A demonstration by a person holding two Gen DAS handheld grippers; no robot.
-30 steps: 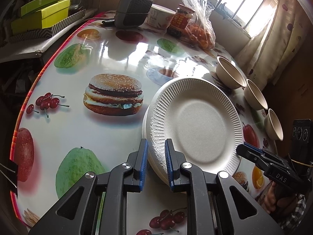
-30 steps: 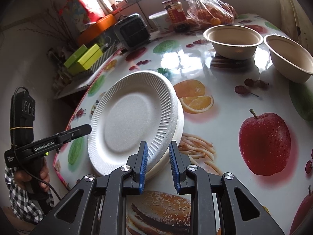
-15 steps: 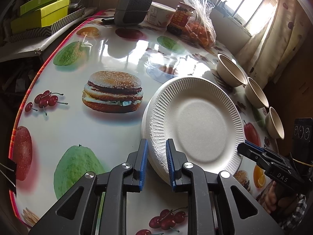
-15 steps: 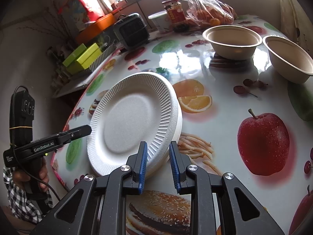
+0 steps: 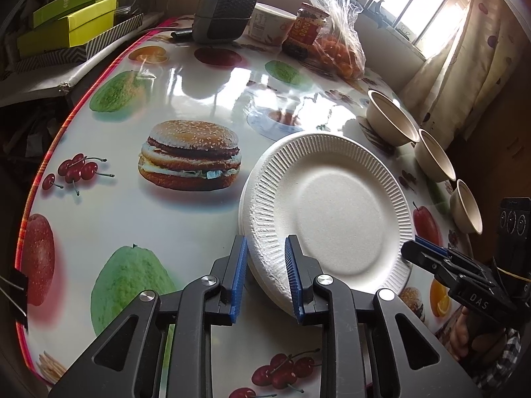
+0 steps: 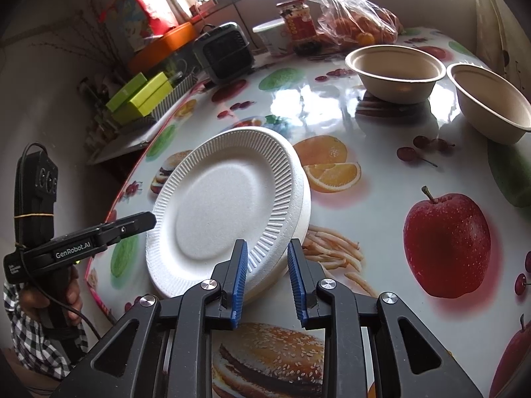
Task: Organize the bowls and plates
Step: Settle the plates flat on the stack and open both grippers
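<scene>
**Left wrist view.** The left tool (image 5: 265,245) straddled the near rim of the plates (image 5: 335,212), which lay stacked on the desk (image 5: 199,106) just right of centre. The top plate sat tilted on the ones beneath. The jaws had just been opening. They stood narrow, with the rim between the pads but no press visible, so this was probably a release after stacking. Three bowls (image 5: 391,122) stood in a row at 2 to 3 o'clock, apart from one another and not yet nested. The right tool (image 5: 415,248) entered at 4 o'clock beside the plates' far rim, and its body read "DAS". A red-labelled jar (image 5: 307,30) stood at 12 o'clock, its print too small to read.

**Right wrist view.** The right tool (image 6: 267,248) also stood narrow, astride the plates' (image 6: 225,205) rim at 6 o'clock. No squeeze on the rim could be seen, so it probably only steadied the stack. The left tool (image 6: 146,220) reached in from 9 o'clock to the opposite rim, and its arm read "GenRobot.AI". Two bowls (image 6: 395,69) showed at 1 to 2 o'clock, well apart from the plates.
</scene>
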